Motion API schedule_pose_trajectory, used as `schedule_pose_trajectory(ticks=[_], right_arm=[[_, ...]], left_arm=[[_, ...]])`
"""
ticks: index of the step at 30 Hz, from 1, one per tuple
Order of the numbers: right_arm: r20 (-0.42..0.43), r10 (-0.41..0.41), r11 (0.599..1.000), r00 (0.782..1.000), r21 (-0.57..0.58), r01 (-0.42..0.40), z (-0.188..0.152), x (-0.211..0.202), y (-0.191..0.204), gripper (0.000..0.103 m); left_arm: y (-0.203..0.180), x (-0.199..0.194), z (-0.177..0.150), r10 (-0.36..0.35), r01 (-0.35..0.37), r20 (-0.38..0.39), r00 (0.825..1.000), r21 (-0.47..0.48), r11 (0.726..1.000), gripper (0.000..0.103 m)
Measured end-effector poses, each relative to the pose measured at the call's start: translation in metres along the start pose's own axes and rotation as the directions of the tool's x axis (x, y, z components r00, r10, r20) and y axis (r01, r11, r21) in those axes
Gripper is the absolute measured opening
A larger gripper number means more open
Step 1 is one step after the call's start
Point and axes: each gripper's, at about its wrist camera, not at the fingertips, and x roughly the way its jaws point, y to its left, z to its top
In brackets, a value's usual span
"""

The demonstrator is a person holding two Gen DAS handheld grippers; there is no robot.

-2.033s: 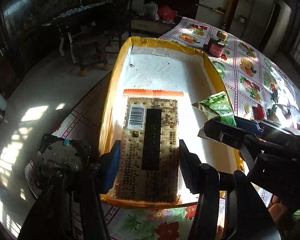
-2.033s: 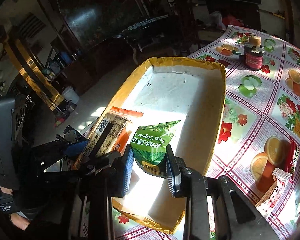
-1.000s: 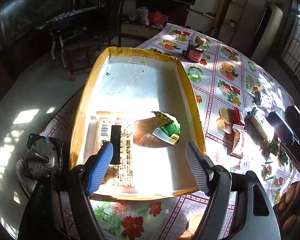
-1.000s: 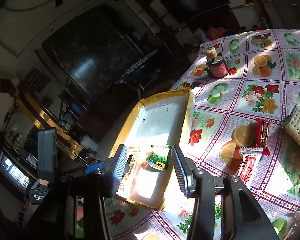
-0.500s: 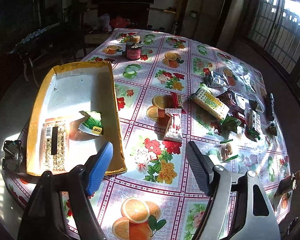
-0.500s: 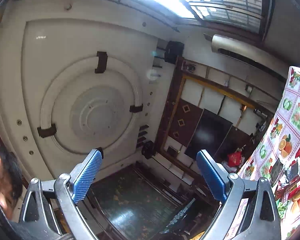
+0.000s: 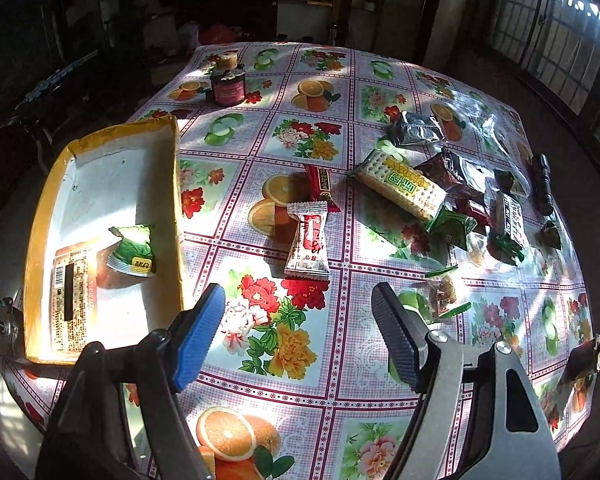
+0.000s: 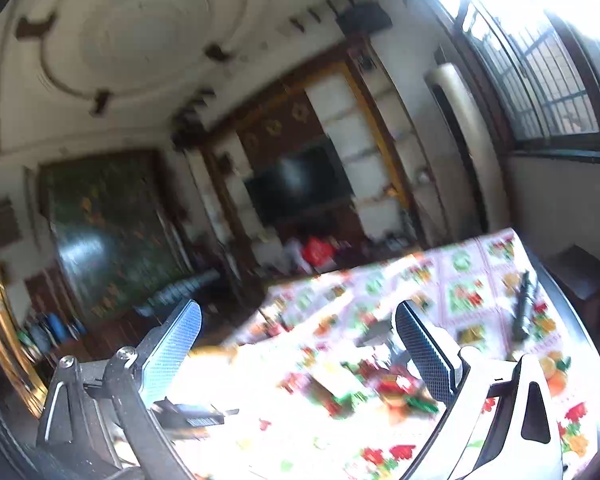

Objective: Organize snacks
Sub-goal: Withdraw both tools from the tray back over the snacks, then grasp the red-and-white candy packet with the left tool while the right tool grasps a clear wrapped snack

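Harsh window glare, right-wrist view blurred.

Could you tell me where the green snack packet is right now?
Left wrist view, left side: the green snack packet lies inside the yellow tray, beside the cracker pack.

We see a tablecloth (image 7: pixel 340 360) checked in white and maroon, printed with oranges, green apples and red and yellow flowers. The box (image 7: pixel 177 184) has a yellow rim and white floor. In it lies a green packet (image 7: pixel 134 250). The left gripper's (image 7: pixel 296 336) pads are blue and black.
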Motion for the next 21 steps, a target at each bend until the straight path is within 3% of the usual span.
schedule_pose_trajectory(ticks=[1, 3, 7, 10, 15, 20, 21], right_arm=[[-0.076, -0.049, 0.998, 0.996, -0.041, 0.046, -0.013, 0.023, 0.003, 0.096], [-0.243, -0.131, 0.989, 0.961, -0.104, 0.108, -0.04, 0.065, 0.003, 0.093], [-0.43, -0.119, 0.993, 0.895, -0.059, 0.104, -0.082, 0.114, -0.011, 0.083], [-0.487, -0.105, 0.994, 0.867, -0.039, 0.099, -0.107, 0.129, -0.01, 0.083], [-0.546, -0.183, 0.982, 0.818, -0.135, 0.131, -0.127, 0.154, 0.006, 0.082], [-0.584, -0.211, 0.976, 0.784, -0.173, 0.133, -0.139, 0.175, 0.011, 0.068], [-0.576, -0.226, 0.972, 0.786, -0.193, 0.138, -0.138, 0.178, 0.012, 0.067]], left_arm=[[-0.001, 0.002, 0.0, 0.004, -0.004, -0.005, 1.0, 0.003, 1.0, 0.076], [-0.001, 0.008, -0.001, 0.005, -0.005, -0.019, 1.0, 0.017, 1.0, 0.076], [0.001, 0.02, 0.001, -0.001, 0.001, -0.037, 0.999, 0.019, 1.0, 0.076], [0.003, 0.031, 0.007, -0.008, 0.009, -0.049, 0.999, 0.016, 1.0, 0.076], [0.002, 0.053, 0.023, -0.007, 0.008, -0.065, 0.998, 0.014, 1.0, 0.076], [-0.006, 0.077, 0.032, 0.02, -0.017, -0.09, 0.996, 0.037, 0.999, 0.076], [-0.006, 0.081, 0.033, 0.022, -0.018, -0.096, 0.995, 0.043, 0.999, 0.076]])
